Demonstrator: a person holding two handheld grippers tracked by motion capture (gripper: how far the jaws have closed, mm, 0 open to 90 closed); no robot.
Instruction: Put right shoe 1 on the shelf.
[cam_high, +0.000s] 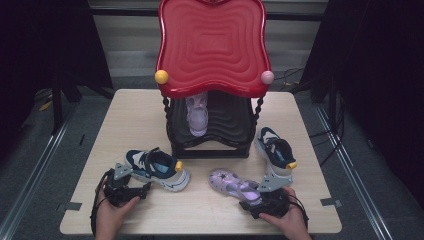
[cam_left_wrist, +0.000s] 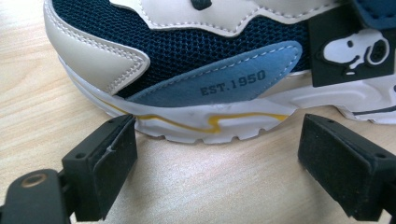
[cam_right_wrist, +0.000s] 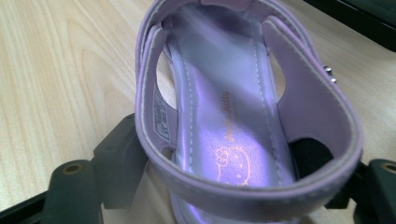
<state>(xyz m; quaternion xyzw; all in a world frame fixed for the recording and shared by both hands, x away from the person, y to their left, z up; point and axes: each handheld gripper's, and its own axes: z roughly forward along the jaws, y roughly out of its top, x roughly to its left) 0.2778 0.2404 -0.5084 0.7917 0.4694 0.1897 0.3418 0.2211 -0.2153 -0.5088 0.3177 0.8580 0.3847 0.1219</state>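
A: Foreground, nr the tabletop (cam_high: 210, 220) edge: right tongs (cam_right_wrist: 224, 179) straddle the heel of the lilac sandal (cam_right_wrist: 233, 116), one pad each side of the heel strap. Pads look right up against the strap, but can't tell if they're pressing. I'd call it not yet a firm hold.

B: So risk no. 1?

A: Soft strap. If the tongs close on it alone, it prob. folds, and the sandal (cam_high: 234, 184) droops toe-down or swings on the lift. Could slip out en route.

B: And the left?

A: Left tongs (cam_left_wrist: 215, 163) spread wide, empty, jaws low at the sole of the navy sneaker (cam_left_wrist: 196, 70), which sits flat on the tabletop (cam_left_wrist: 210, 191). Left pad looks just about touching the sole edge; right pad apart from it. In the high view the left tongs (cam_high: 131, 189) sit at the heel end of that sneaker (cam_high: 157, 169).

B: Trouble there?

A: A push fwd w/o closing would likely just shove the shoe along. The sole is curved too, so a grip could skid off.

B: Further back?

A: Second navy sneaker (cam_high: 275, 150) lies just beside the right hand (cam_high: 287, 220). A wide swing might clip it. Beyond, the red-topped shoe rack (cam_high: 212, 50) w/ a lilac sandal (cam_high: 197, 116) already on its dark lower shelf. Space under the red top looks tight, so a dangling sandal could catch the shelf lip or knock its twin.
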